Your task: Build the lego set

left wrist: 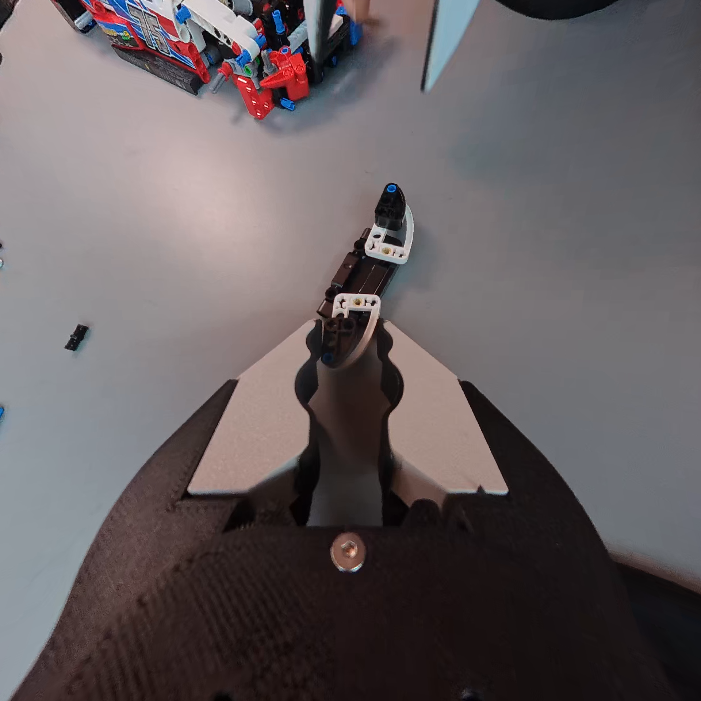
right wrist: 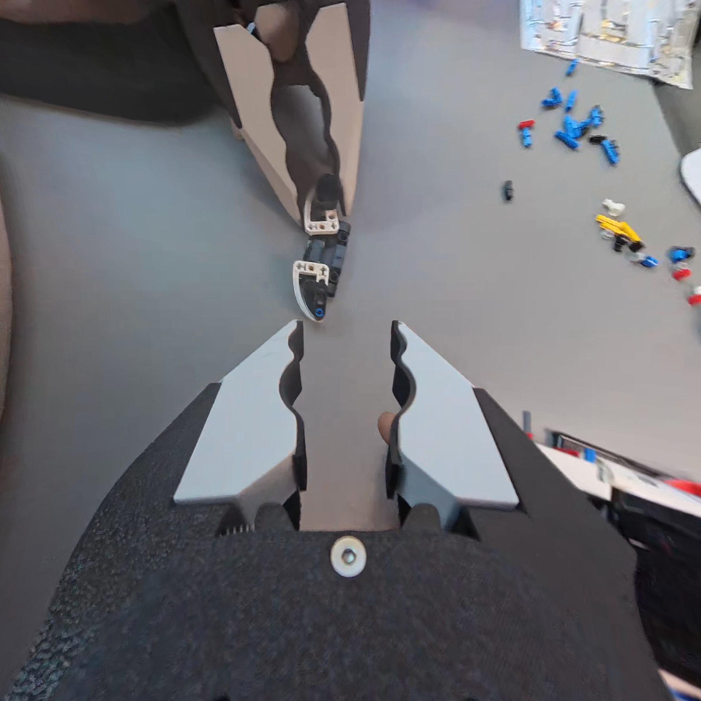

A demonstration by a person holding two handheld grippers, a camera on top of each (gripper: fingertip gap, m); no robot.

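A small black-and-white lego subassembly (left wrist: 364,273) with curved white panels and blue pins at both ends lies on the grey table (left wrist: 189,227). My left gripper (left wrist: 349,326) is shut on its near end. In the right wrist view the subassembly (right wrist: 322,261) lies just beyond my right gripper (right wrist: 347,324), which is open and empty. Its free end sits near the gripper's left fingertip. The left gripper (right wrist: 324,205) comes in from the top and clamps the far end. The large red, white and blue lego vehicle (left wrist: 189,41) stands at the top left.
The right gripper's fingers (left wrist: 442,41) show blurred at the top, beside the vehicle. A small black piece (left wrist: 77,337) lies at the left. Loose blue pins (right wrist: 572,129), yellow parts (right wrist: 622,231) and an instruction sheet (right wrist: 607,34) lie at the right. Part of the vehicle (right wrist: 626,481) sits at the lower right. Left tips to right tips: about 10 cm. It is some 4 cm from my left tips to the subassembly (right wrist: 322,261). It is also in sight in the left wrist view (left wrist: 368,252).
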